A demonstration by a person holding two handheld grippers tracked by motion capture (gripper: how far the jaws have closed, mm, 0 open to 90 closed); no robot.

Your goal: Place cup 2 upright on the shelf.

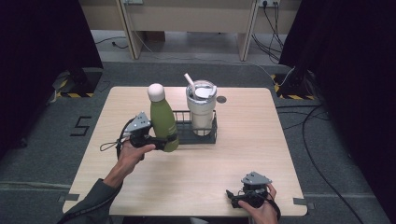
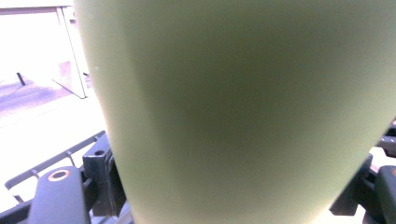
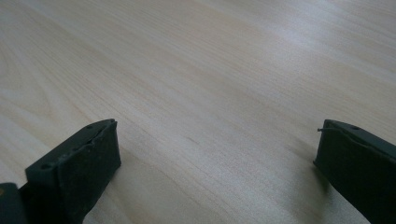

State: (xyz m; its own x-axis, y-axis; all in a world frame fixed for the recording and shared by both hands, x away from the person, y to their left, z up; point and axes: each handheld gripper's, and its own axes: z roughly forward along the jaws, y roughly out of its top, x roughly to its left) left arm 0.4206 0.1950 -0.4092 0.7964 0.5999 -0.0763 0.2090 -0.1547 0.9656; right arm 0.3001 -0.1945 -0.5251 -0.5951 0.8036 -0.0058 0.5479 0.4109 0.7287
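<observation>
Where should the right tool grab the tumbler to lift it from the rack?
Probably the tumbler body just under the lid, coming from the right: the bottle in the left tool blocks its left, the straw juts on top, the rack walls in its base.

My high view looks forward and down over the whole desk (image 1: 196, 172). My left gripper view presses close against the green bottle (image 2: 243, 116). My right gripper view skims low across bare desk.
</observation>
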